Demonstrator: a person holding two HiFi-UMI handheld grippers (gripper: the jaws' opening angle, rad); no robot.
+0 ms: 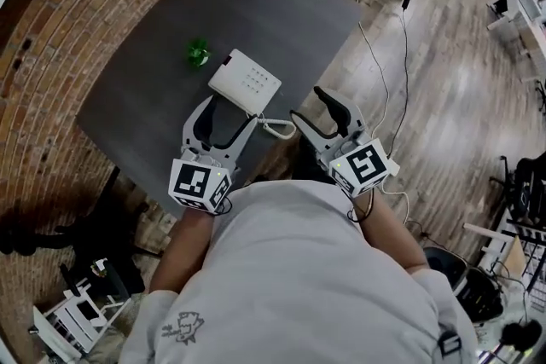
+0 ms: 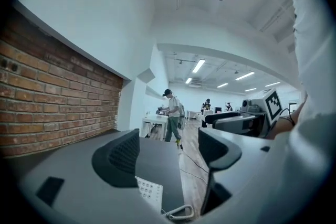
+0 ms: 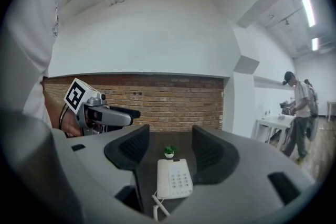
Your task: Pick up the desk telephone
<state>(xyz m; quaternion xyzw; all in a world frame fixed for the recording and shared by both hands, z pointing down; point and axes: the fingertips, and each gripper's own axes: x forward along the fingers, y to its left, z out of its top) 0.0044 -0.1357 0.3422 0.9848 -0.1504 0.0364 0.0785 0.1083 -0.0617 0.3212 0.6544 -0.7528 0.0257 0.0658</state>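
Both my jaws stand wide apart and they hold nothing. The desk telephone (image 1: 245, 82) lies flat on the dark table (image 1: 281, 4), just beyond my left gripper (image 1: 227, 113), whose tips are almost at its near edge. My right gripper (image 1: 309, 104) is further to the right, near the table edge, and looks at the telephone from that side. Its long axis runs from far left to near right, with the coiled cord (image 1: 278, 129) at the near right end. I judge the left gripper is nearer, but the right one is lined up along the body.

Small plant (image 1: 199, 53) near telephone (image 1: 245, 82)
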